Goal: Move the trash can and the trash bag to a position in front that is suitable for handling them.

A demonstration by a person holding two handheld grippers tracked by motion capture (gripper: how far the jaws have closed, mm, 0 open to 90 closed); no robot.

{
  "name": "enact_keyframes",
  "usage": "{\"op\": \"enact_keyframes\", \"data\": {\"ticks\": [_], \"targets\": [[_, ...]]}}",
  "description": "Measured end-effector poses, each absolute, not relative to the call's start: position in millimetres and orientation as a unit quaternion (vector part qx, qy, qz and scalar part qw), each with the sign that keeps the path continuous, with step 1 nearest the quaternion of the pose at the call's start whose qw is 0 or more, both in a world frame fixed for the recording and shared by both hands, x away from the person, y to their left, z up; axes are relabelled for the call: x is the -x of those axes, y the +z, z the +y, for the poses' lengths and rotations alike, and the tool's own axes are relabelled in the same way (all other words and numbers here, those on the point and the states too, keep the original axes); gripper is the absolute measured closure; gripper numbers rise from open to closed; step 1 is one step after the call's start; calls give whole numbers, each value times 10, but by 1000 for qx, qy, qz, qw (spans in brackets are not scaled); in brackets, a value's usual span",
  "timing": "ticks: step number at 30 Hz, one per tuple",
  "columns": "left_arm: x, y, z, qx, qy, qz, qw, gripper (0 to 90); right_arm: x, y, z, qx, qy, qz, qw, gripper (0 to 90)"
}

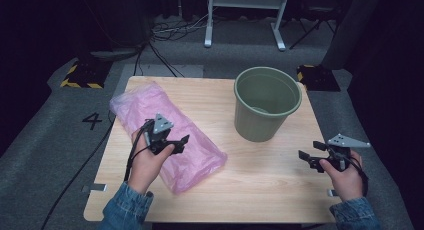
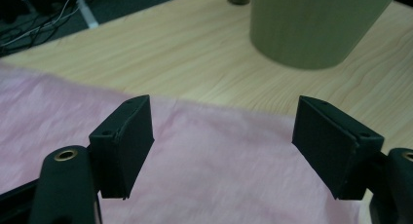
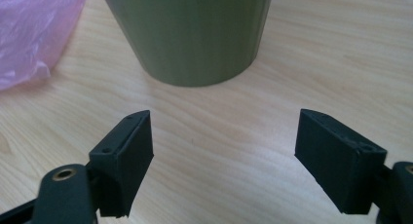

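Jaws spread wide and empty, the left gripper (image 1: 179,142) hovers over the pink plastic bag (image 1: 165,132) lying flat left of the green bucket (image 1: 266,104), where pinching one loose fold should lift it cleanly, while the right gripper (image 1: 306,157) waits open.

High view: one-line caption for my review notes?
Left gripper open over pink plastic bag; right gripper open beside green bucket.
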State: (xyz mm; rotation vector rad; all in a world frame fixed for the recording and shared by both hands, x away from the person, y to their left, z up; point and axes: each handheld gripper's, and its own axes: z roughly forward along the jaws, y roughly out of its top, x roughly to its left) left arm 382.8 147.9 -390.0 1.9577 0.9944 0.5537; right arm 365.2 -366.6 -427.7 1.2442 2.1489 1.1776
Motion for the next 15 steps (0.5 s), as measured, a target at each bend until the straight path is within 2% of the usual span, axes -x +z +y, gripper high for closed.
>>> {"op": "enact_keyframes", "data": {"ticks": [5,11,15], "targets": [[-4092,-3821,1137,-771,215,388,456,216,-3765,-4118,-3635,-444,434,757,201,222],[-4320,-3743,768,-769,194,383,474,218,-3900,-3959,-3577,-447,455,743,202,222],[-4435,-3636,519,-760,198,392,480,227,-4017,-3804,-3582,-452,467,733,202,232]]}}
